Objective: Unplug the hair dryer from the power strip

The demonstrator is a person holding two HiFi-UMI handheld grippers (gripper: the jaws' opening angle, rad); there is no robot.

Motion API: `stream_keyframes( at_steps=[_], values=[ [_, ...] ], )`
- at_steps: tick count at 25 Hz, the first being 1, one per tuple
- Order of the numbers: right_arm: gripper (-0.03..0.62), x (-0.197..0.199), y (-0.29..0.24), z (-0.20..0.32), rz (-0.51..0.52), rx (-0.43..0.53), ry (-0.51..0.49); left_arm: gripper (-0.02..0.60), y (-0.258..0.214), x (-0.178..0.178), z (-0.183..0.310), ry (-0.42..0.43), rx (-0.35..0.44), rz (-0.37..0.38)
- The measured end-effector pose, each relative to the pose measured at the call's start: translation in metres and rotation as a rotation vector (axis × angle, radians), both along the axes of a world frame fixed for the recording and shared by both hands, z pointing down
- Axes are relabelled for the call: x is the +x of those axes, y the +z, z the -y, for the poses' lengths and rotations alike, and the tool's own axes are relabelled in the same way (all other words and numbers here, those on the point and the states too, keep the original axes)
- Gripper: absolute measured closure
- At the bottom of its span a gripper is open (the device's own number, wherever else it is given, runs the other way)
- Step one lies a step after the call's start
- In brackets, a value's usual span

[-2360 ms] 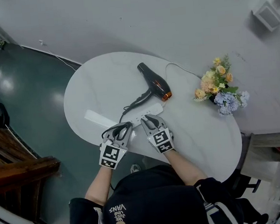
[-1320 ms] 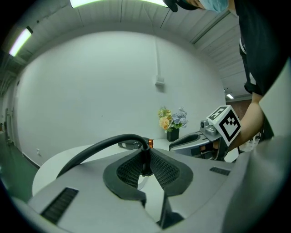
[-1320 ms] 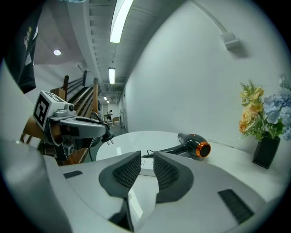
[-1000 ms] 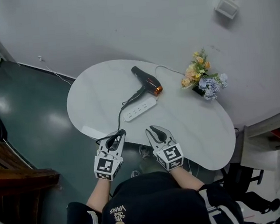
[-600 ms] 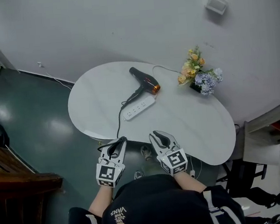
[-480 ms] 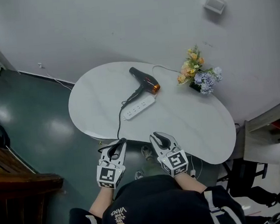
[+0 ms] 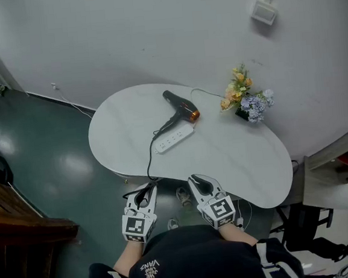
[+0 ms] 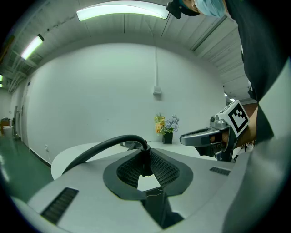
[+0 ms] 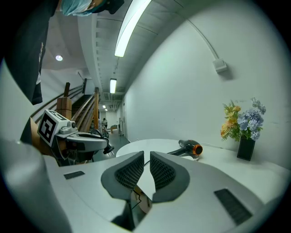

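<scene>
The black and orange hair dryer lies on the white table just behind the white power strip. Its black cord runs off the near table edge into my left gripper, which is shut on the cord's plug end, clear of the strip. My right gripper hovers beside it in front of the table; its jaws are closing to a narrow gap with nothing between them. The right gripper view shows the dryer far ahead and the left gripper to the side.
A vase of flowers stands at the table's far right by the wall. The strip's white cable runs toward it. Dark green floor surrounds the table, with wooden stairs at the left.
Both grippers have drawn back from the table toward the person, the left one taking the cord's end away from the strip. The right jaws have narrowed.
</scene>
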State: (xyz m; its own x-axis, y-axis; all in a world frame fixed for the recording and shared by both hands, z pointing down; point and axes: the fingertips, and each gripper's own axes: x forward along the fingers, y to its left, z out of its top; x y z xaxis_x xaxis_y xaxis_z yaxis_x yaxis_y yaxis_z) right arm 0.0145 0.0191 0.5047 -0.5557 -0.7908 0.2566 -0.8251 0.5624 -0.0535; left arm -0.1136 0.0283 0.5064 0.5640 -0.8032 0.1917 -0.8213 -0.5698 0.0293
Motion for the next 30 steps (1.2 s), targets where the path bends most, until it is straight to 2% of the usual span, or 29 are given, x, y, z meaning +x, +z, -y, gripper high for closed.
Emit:
stream_keyframes(
  at_steps=[7, 30],
  values=[
    [0.549, 0.008, -0.004, -0.010, 0.003, 0.015, 0.015, 0.517, -0.002, -0.002, -0.017, -0.018, 0.000, -0.003],
    [0.551, 0.008, -0.004, -0.015, 0.038, 0.020, 0.001, 0.517, 0.004, 0.000, -0.029, -0.056, -0.004, -0.013]
  ],
)
